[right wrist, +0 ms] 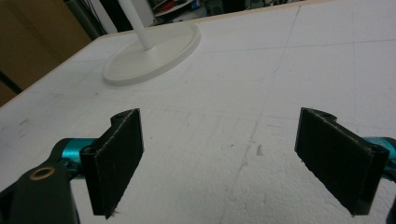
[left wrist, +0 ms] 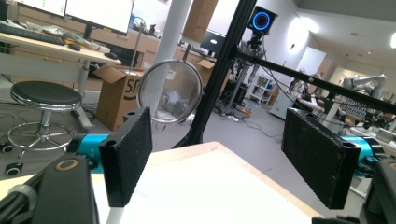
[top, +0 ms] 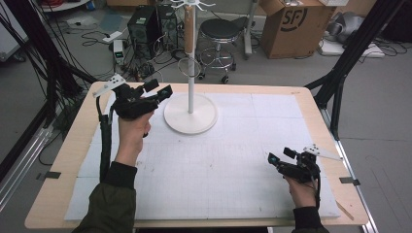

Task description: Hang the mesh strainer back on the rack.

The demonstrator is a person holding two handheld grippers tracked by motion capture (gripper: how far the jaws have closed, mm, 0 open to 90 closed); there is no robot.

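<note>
A white stand with a round base (top: 190, 116) and a tall pole (top: 191, 58) rises at the back middle of the white mat (top: 218, 170). A metal-rimmed ring (top: 189, 68) hangs beside the pole, about halfway up. My left gripper (top: 161, 88) is held above the mat just left of the base, open and holding nothing. In the left gripper view the ring (left wrist: 170, 91) lies ahead, above the left pad (left wrist: 126, 154), in front of the pole (left wrist: 175, 28). My right gripper (top: 281, 155) is low at the front right, open, and its jaws (right wrist: 229, 158) face the base (right wrist: 152, 53).
The mat covers a wooden table (top: 63, 160). Behind the table stand a black stool (top: 221, 29), a cardboard box (top: 291, 24) and a computer tower (top: 143, 24). Black frame struts (top: 350, 53) slant down at the table's right rear corner. Cables lie on the floor at left.
</note>
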